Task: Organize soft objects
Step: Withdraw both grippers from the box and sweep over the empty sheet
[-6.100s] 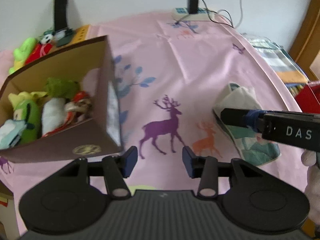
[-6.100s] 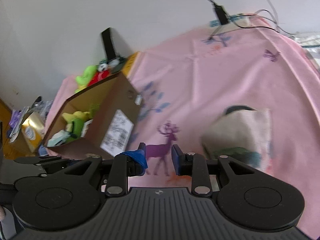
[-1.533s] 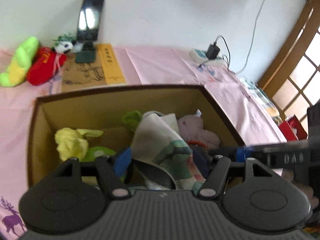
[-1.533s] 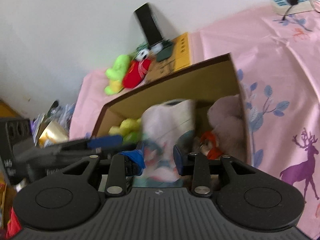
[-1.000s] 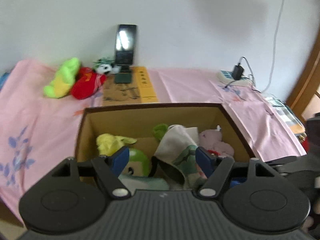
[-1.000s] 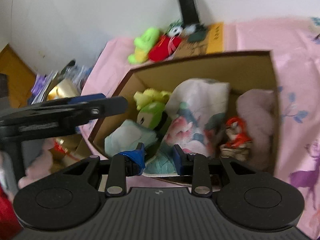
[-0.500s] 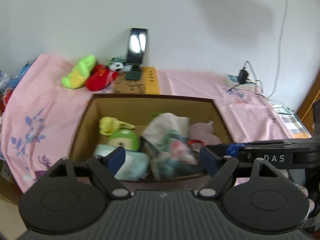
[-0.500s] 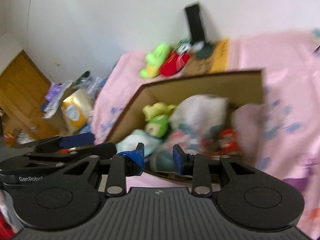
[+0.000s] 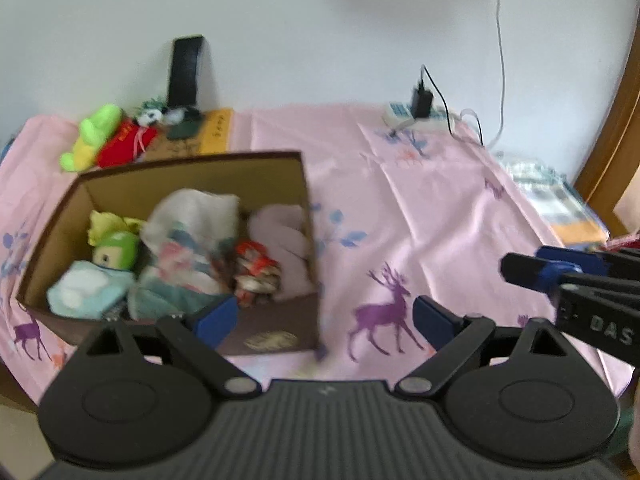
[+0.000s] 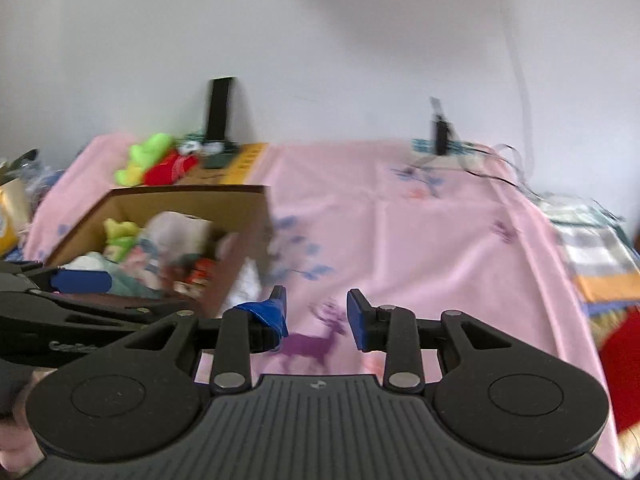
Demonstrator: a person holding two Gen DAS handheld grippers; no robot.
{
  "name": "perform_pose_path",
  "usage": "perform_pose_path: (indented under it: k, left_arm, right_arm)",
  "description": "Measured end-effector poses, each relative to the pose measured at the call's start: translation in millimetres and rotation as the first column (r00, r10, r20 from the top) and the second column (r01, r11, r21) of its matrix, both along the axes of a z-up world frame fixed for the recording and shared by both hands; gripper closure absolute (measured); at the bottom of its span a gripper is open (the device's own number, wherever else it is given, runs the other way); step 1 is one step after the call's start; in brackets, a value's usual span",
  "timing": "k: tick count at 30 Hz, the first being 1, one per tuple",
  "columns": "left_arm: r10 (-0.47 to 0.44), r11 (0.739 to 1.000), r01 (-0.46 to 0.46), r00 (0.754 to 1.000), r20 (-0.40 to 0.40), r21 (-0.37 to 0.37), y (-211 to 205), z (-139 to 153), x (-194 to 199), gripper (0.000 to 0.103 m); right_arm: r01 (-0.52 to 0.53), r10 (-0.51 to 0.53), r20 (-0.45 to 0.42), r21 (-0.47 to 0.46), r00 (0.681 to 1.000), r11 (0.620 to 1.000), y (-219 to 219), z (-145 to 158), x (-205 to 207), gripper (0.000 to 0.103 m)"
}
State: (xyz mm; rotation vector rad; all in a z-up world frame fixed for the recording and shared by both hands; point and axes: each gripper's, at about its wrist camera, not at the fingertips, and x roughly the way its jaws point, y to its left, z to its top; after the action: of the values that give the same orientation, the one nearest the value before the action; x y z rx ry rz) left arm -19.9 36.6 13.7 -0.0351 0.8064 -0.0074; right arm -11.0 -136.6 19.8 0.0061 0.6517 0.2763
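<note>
An open cardboard box (image 9: 304, 200) stands on the left of the pink deer-print cloth (image 9: 420, 216). Inside lie a crumpled floral cloth (image 9: 188, 248), a green-headed doll (image 9: 114, 250), a pale blue plush (image 9: 84, 290), a red-patterned toy (image 9: 254, 272) and a lilac plush (image 9: 284, 236). My left gripper (image 9: 325, 318) hangs in front of the box's right corner, its jaws opening wide with nothing between them. My right gripper (image 10: 318, 314) is over the purple deer (image 10: 316, 342), its jaws opening and empty. The box (image 10: 240, 194) and the floral cloth (image 10: 176, 232) show blurred at the right wrist view's left.
A green plush (image 9: 92, 136), a red plush (image 9: 128, 140) and a phone on a stand (image 9: 186, 68) sit by the back wall. A power strip with a charger (image 9: 416, 114) lies at the back right. Folded fabrics (image 9: 560, 208) are stacked past the cloth's right edge.
Both grippers have drawn back from over the box and swung to the right. The floral cloth stays inside the box. Both pairs of jaws have spread wider.
</note>
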Motion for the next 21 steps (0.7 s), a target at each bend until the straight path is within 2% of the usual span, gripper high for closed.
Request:
perform_pose_path:
  k: [5, 12, 21]
  left_arm:
    - [0.006, 0.995, 0.001, 0.997, -0.071, 0.098, -44.2, -8.9, 9.3, 0.009]
    - [0.002, 0.994, 0.011, 0.993, -0.122, 0.107, -71.3, -18.5, 11.5, 0.009]
    - [0.055, 0.993, -0.041, 0.989, -0.138, 0.109, -60.6, -23.4, 8.9, 0.009]
  right_arm:
    - [0.083, -0.084, -0.06, -0.02, 0.995, 0.996, -32.0, -6.5, -7.1, 0.086]
    - [0.153, -0.155, -0.11, -0.019, 0.982, 0.988, -52.6, -14.8, -5.5, 0.086]
    - [0.178, -0.184, -0.165, -0.051, 0.969, 0.983, -51.2, -28.2, 0.5, 0.086]
